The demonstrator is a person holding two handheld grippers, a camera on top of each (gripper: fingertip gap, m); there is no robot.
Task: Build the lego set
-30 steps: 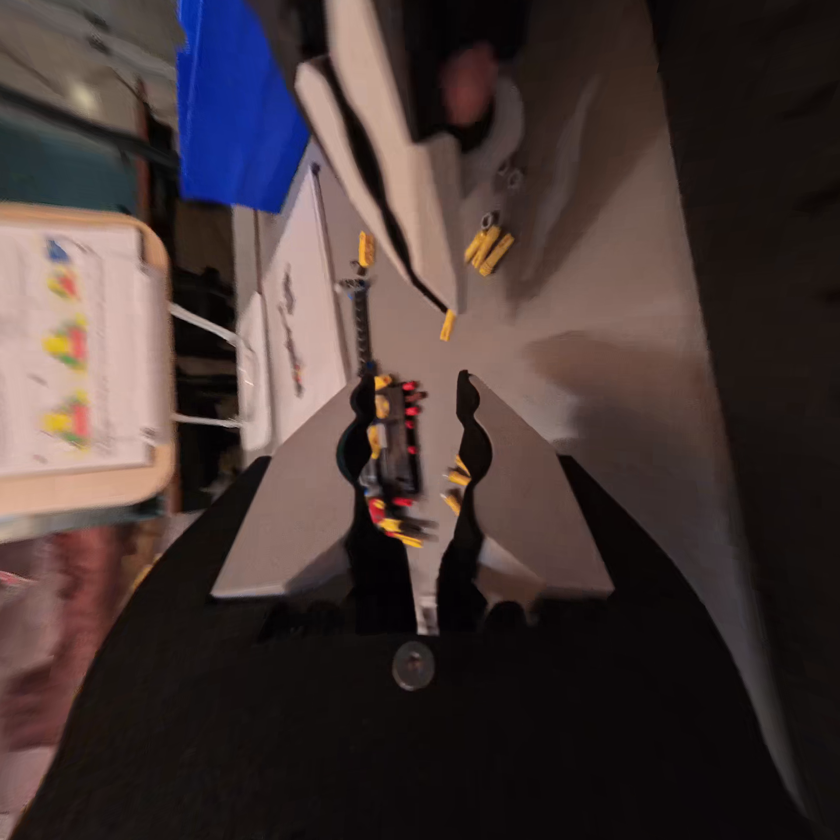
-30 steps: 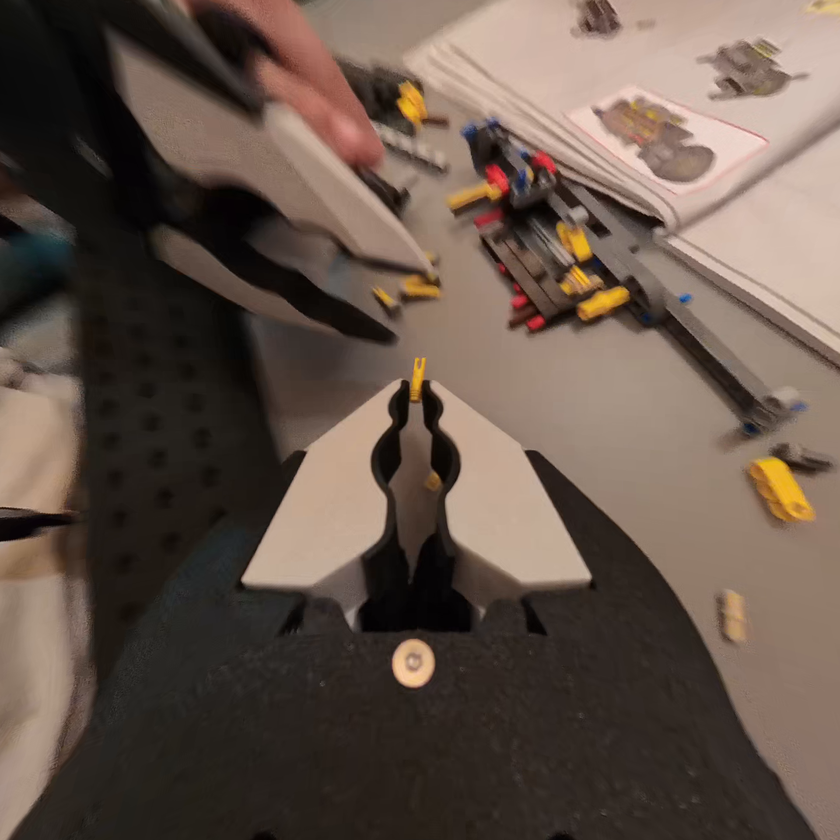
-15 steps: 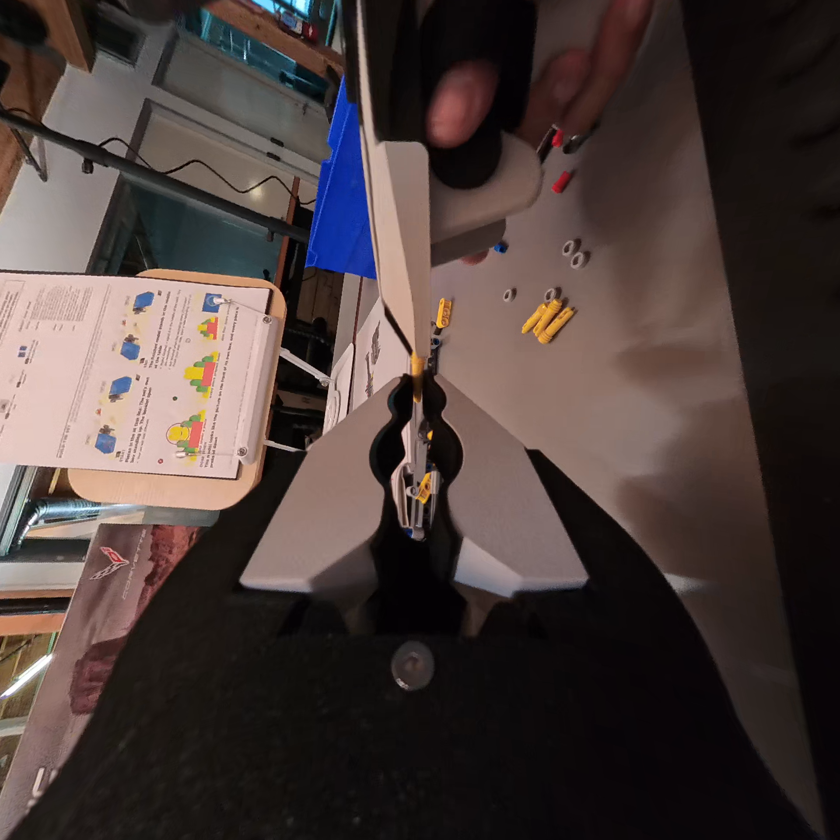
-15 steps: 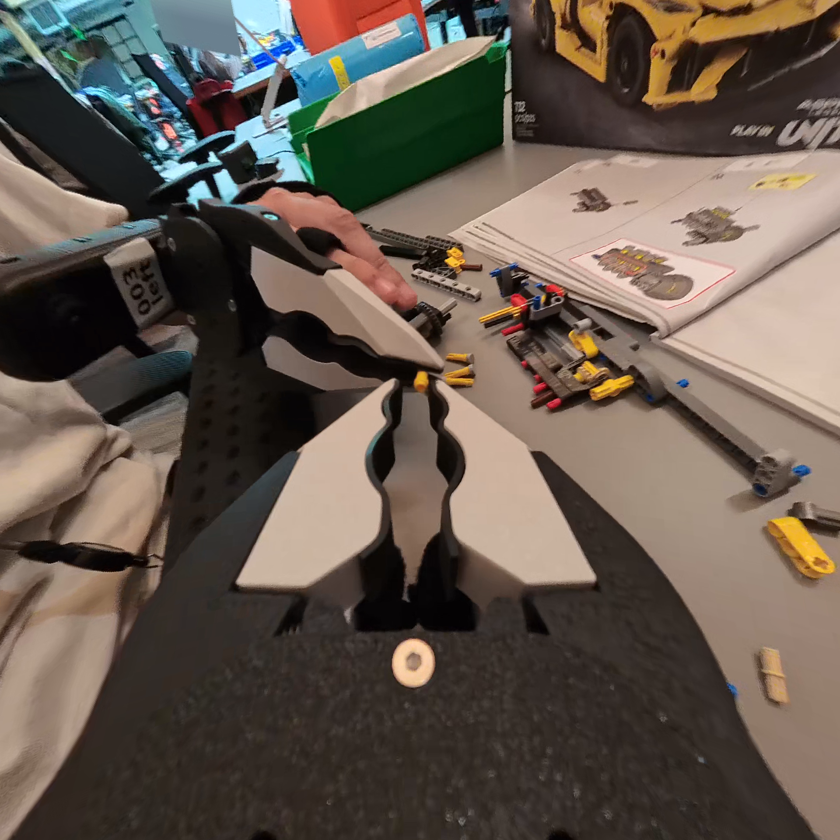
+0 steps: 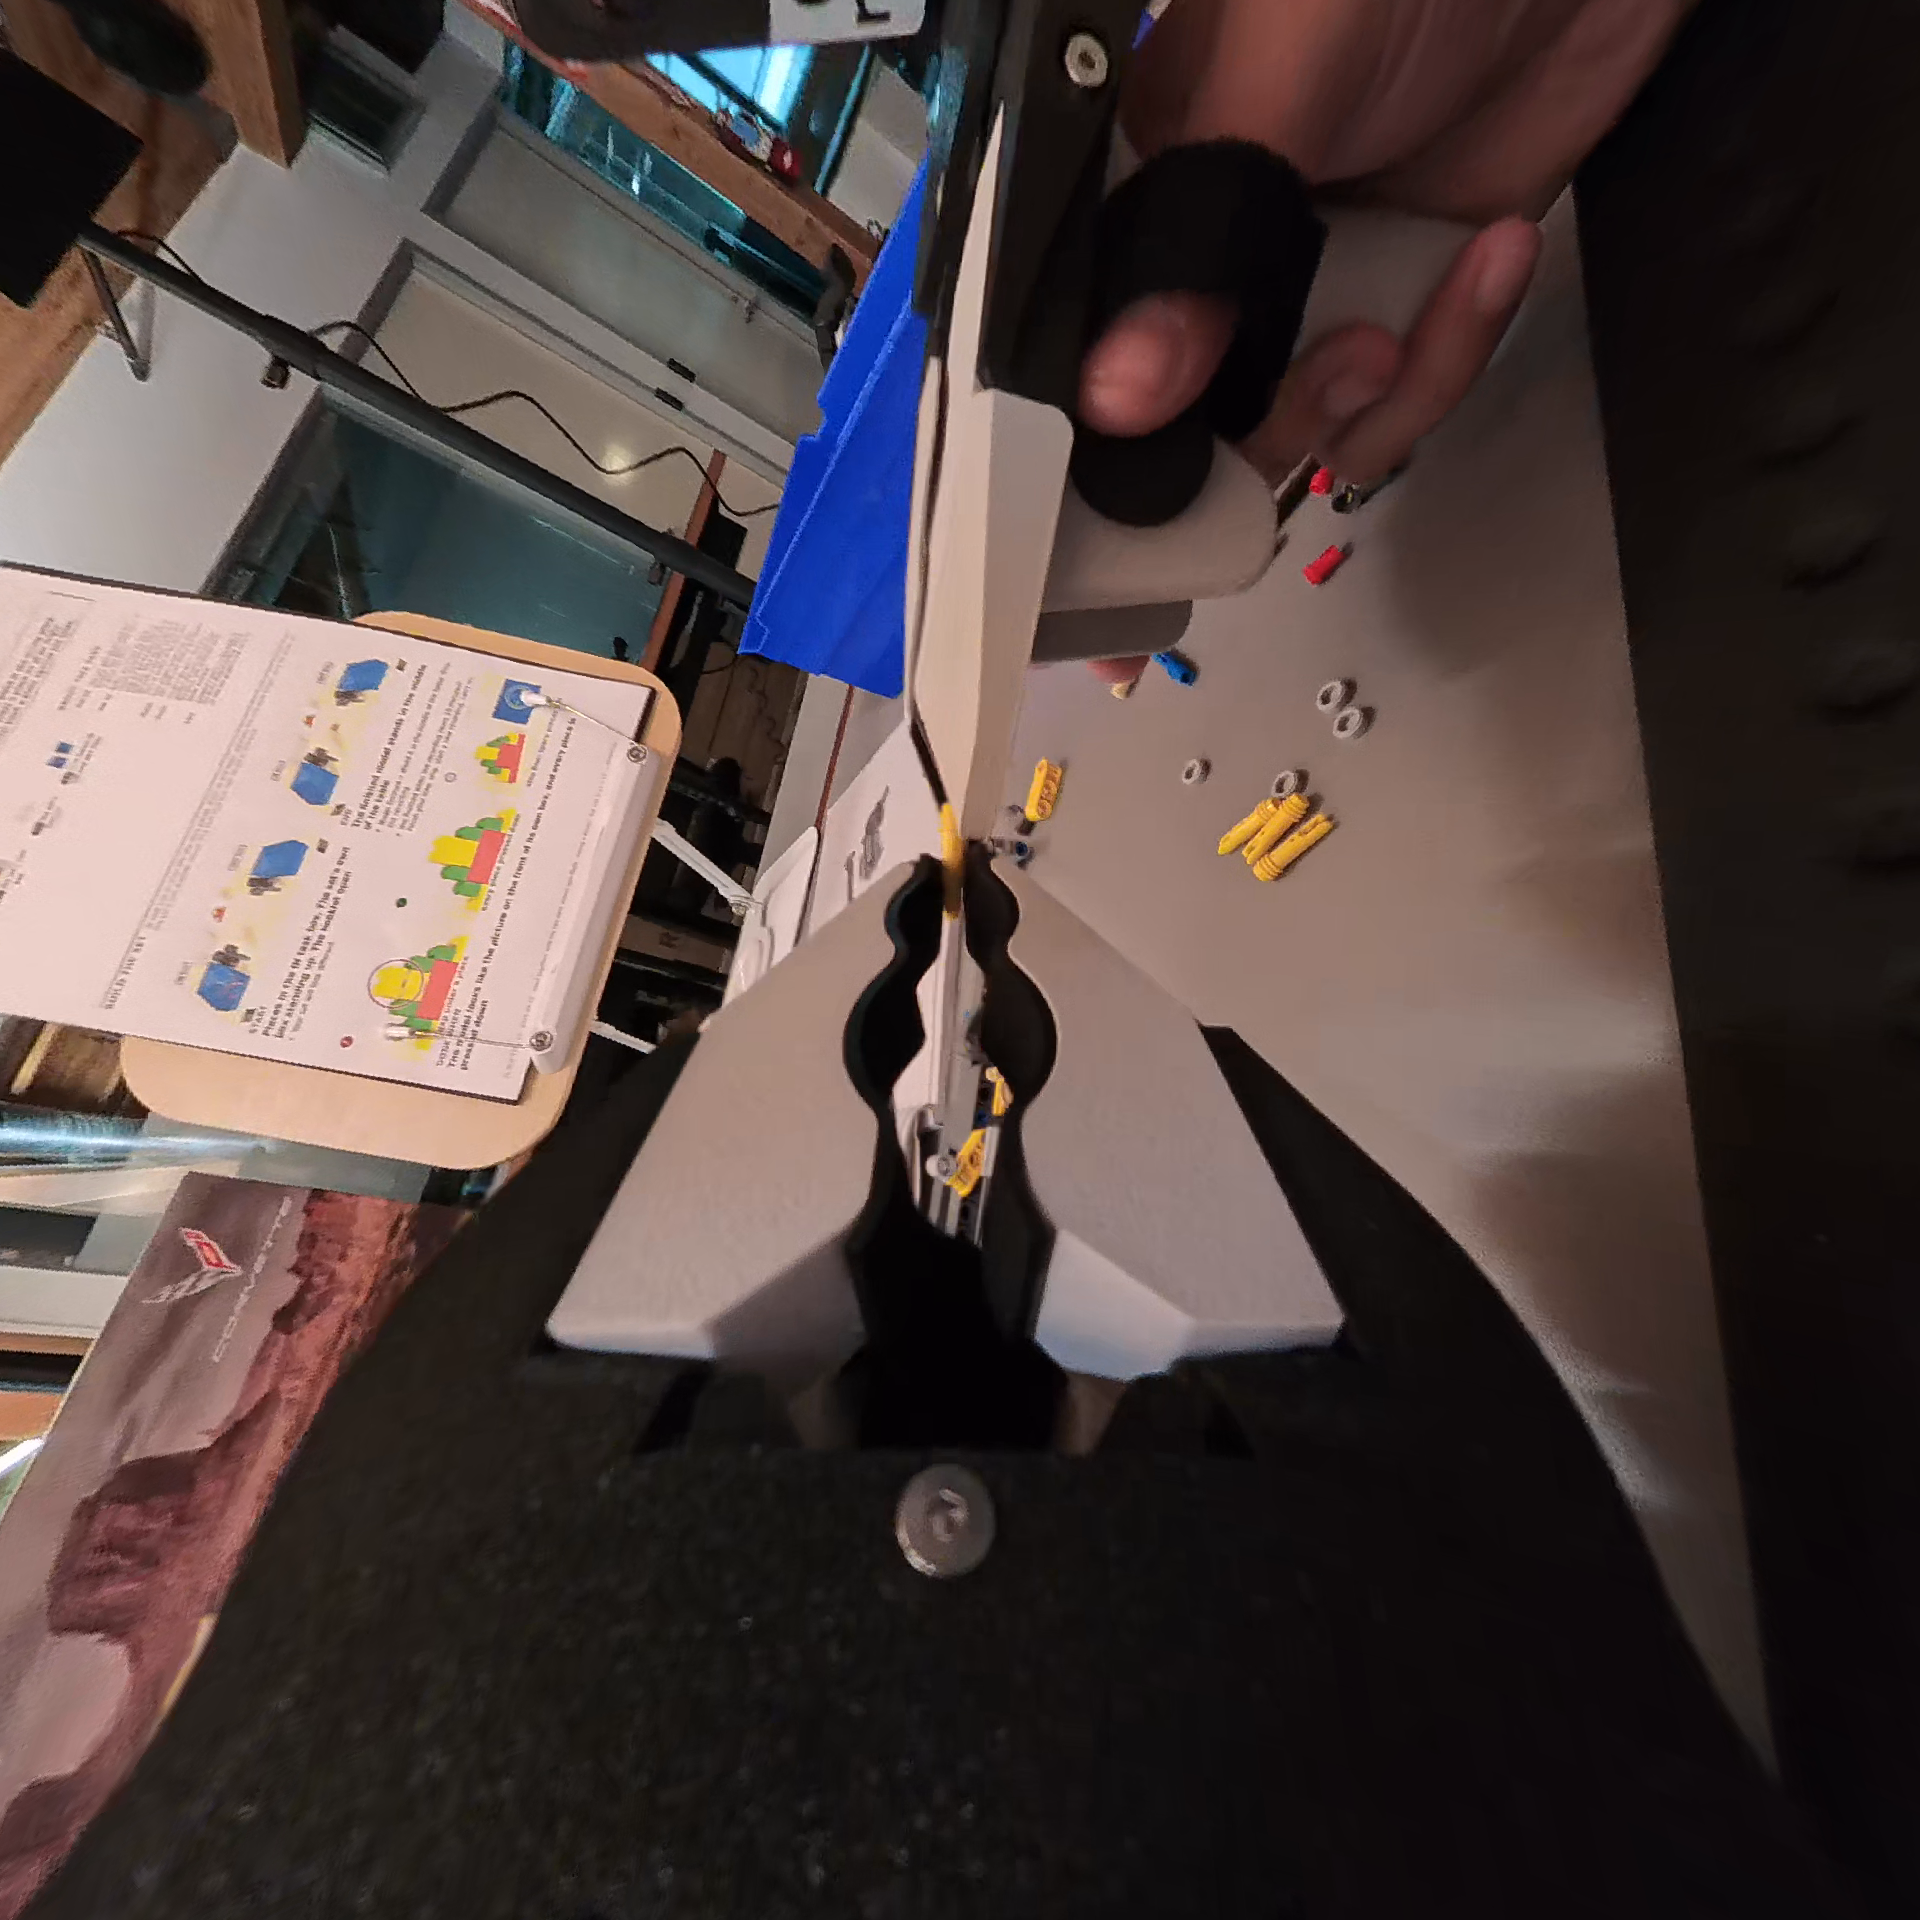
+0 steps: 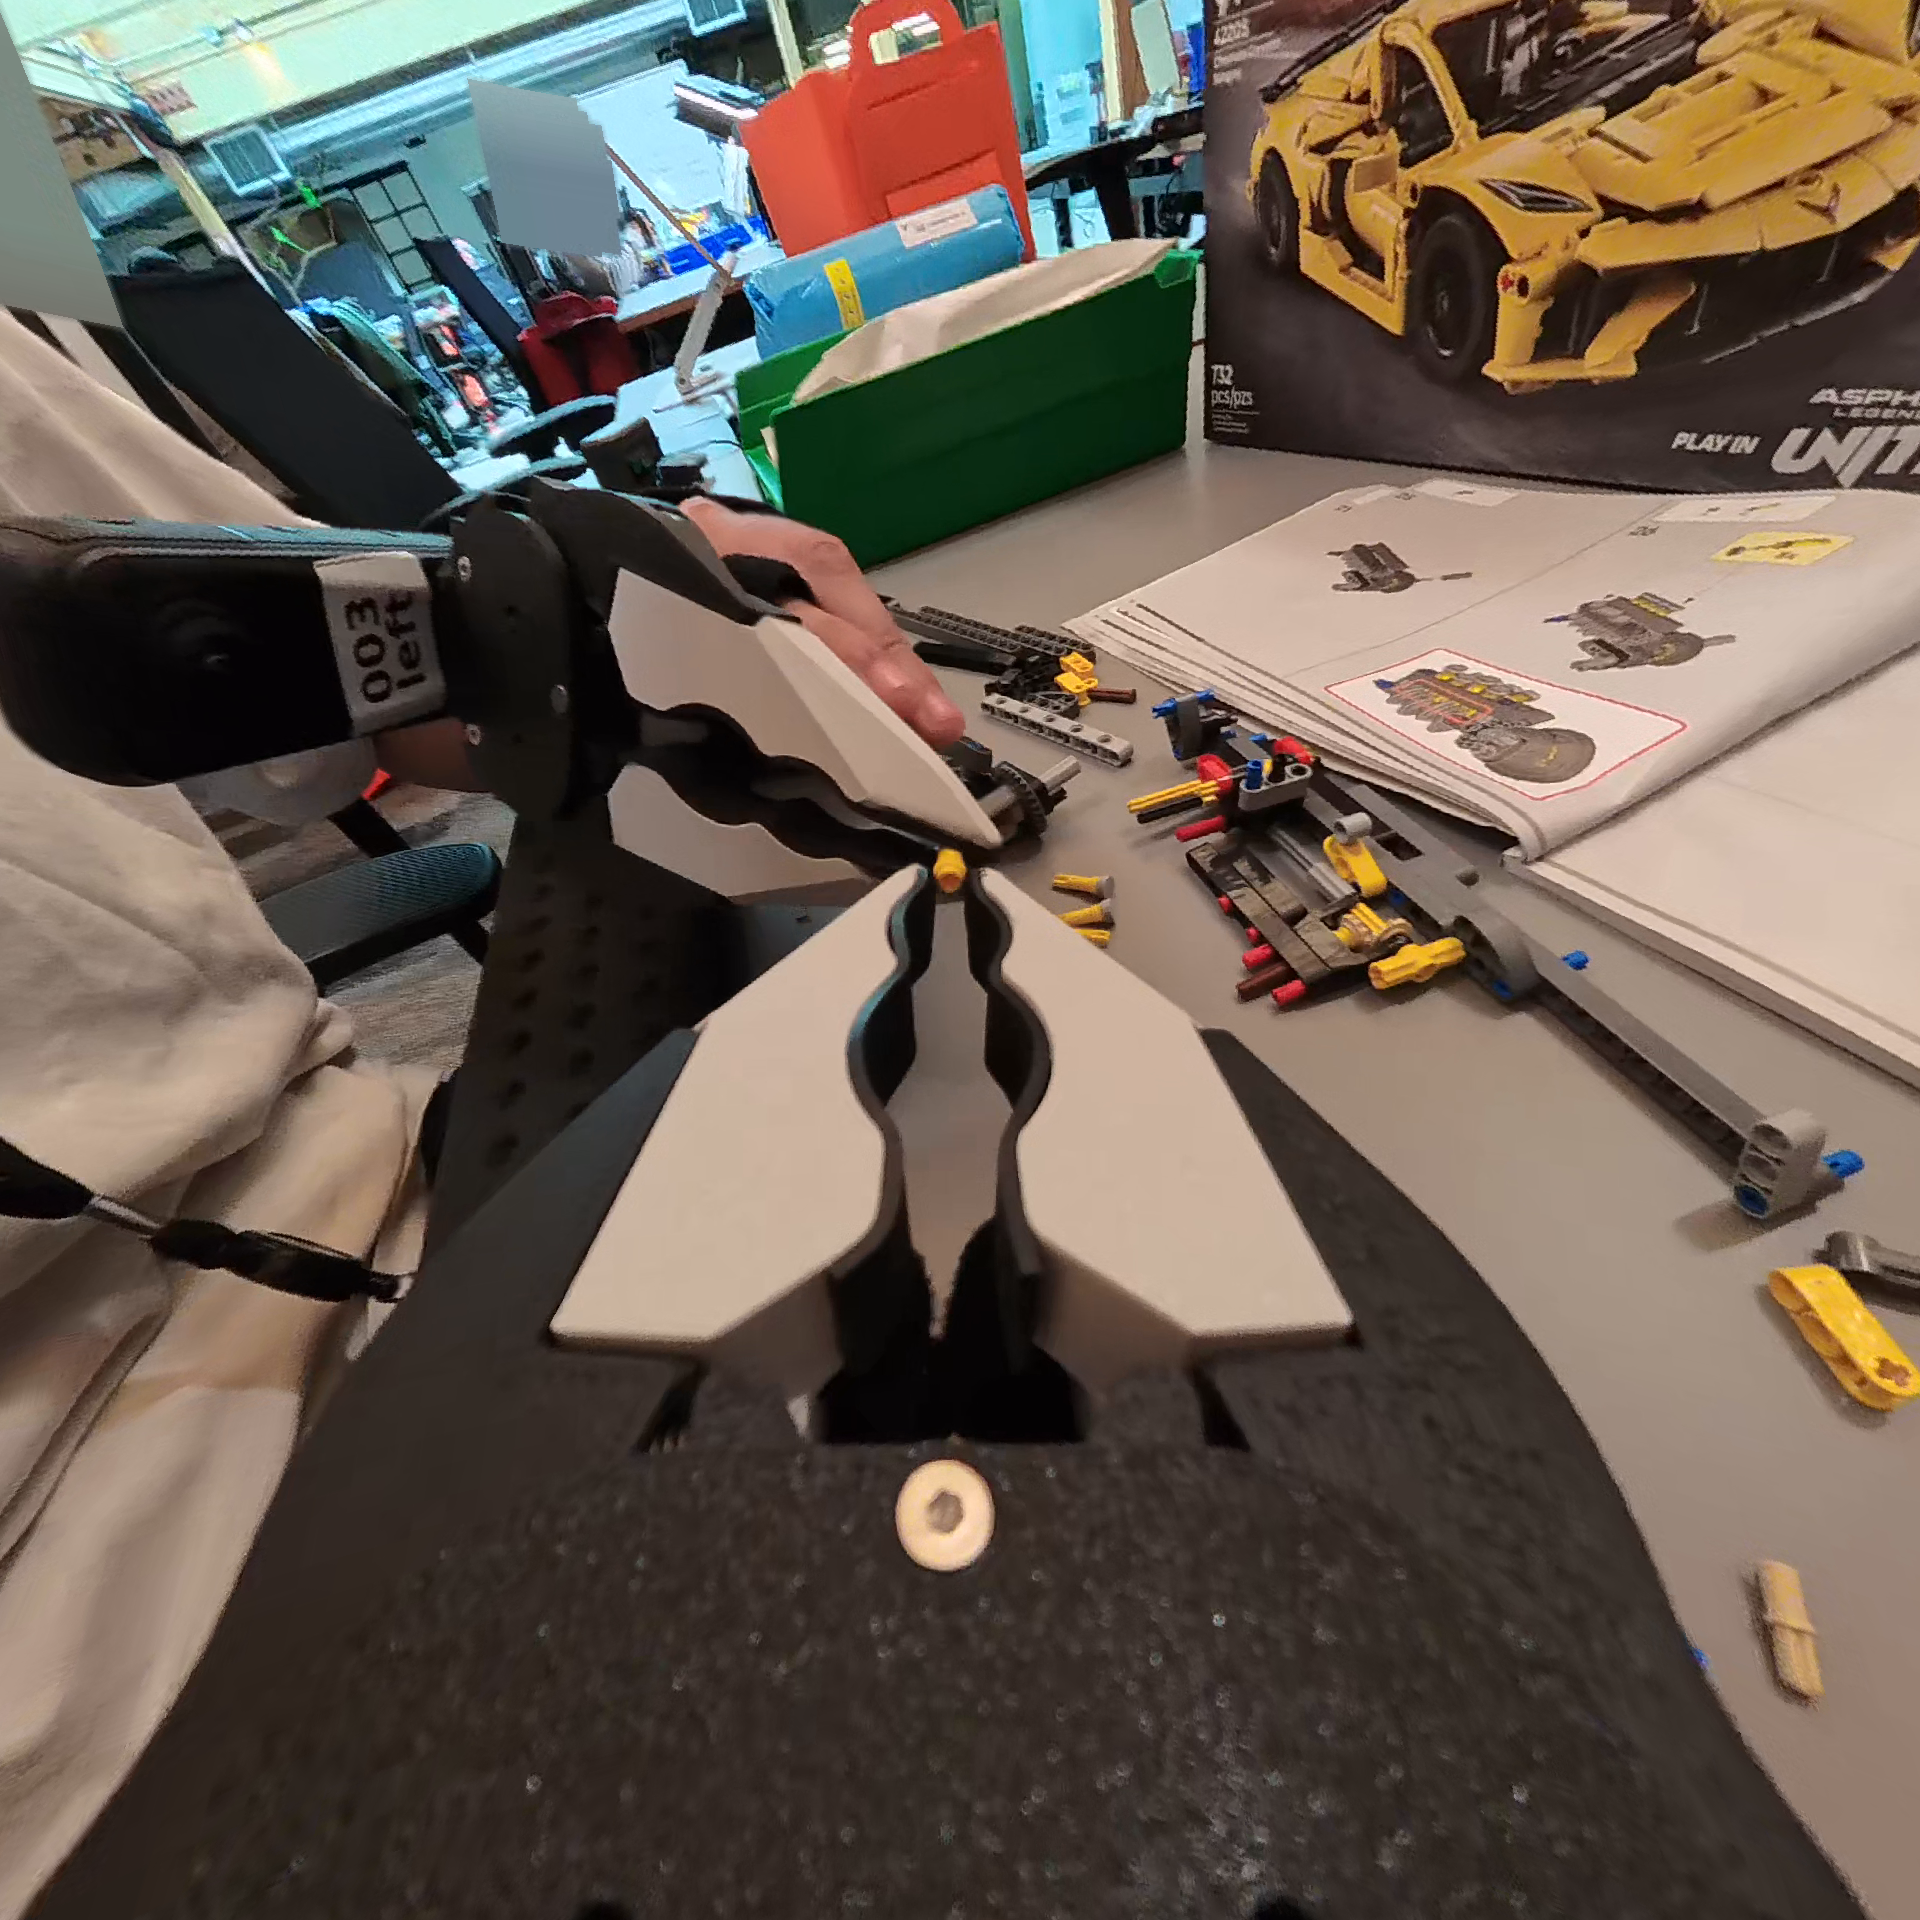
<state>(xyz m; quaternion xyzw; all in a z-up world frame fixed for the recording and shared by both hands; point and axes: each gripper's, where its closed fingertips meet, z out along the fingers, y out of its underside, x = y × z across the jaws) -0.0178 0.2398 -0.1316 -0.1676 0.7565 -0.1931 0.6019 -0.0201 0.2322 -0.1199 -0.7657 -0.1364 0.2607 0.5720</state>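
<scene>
A small yellow peg [image 6: 948, 868] sits right at the tips of my right gripper [image 6: 948, 883], its jaws pinched narrow around it. My left gripper [image 5: 951, 868] meets the same peg [image 5: 950, 860] from the other side — in the left wrist view its jaws are closed onto the peg's other end, so both tips share the one piece. In the right wrist view the left gripper [image 6: 971, 831] comes in from the left, tips just above and beside the peg, low over the grey counter [image 6: 1455, 1195]. The half-built lego assembly [image 6: 1340, 904] lies on the counter to the right, well apart from both pairs of jaws, beside the open instruction booklet [image 6: 1558, 665]. Three loose yellow pins [image 6: 1086, 909] lie just beyond my right tips.
</scene>
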